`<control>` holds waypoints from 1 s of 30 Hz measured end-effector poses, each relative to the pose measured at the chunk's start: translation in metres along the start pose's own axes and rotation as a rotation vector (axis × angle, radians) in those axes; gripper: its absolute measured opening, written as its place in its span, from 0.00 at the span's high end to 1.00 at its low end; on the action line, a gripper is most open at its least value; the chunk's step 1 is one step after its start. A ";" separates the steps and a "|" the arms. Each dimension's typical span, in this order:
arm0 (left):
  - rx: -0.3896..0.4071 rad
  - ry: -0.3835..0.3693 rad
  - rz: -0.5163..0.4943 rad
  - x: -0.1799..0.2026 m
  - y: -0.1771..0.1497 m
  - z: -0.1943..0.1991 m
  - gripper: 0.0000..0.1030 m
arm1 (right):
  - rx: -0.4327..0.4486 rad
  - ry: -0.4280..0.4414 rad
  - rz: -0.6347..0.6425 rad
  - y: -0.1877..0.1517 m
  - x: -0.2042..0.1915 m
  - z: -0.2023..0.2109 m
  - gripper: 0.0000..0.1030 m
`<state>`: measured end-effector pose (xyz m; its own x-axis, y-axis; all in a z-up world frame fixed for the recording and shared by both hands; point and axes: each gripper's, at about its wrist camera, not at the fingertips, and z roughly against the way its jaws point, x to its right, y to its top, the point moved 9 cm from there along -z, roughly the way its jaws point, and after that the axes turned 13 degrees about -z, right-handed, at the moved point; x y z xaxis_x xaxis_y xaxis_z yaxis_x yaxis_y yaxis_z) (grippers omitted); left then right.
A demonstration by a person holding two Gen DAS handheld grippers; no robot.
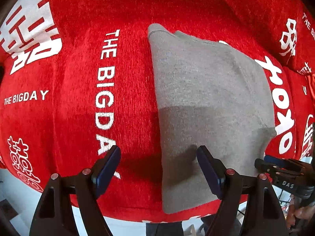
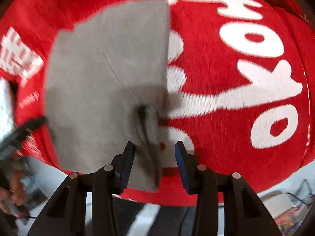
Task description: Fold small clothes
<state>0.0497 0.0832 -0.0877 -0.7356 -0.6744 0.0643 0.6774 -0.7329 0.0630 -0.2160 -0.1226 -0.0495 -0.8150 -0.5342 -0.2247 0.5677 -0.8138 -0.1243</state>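
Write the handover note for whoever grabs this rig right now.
Left claw: open, holding nothing, straddling the near left edge of the grey garment.
Right claw: open, at the garment's near right edge, where the cloth is bunched into a ridge between its fingers; the right view is blurred by motion, so contact cannot be judged.
Position: the garment lies mostly flat as a folded-looking panel on the red printed blanket, near its front edge.
Done: it looks like at least one fold is in.
Left: smooth the bunched corner, probably one more fold, then let go.
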 end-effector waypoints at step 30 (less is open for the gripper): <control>-0.061 0.086 0.021 -0.005 -0.013 -0.017 0.01 | 0.055 -0.080 -0.042 0.026 0.012 0.006 0.57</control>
<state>0.0440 0.0945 -0.1054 -0.7203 -0.6933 -0.0213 0.6935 -0.7205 0.0017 -0.2114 -0.1514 -0.0500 -0.8460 -0.5138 -0.1426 0.5272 -0.8461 -0.0783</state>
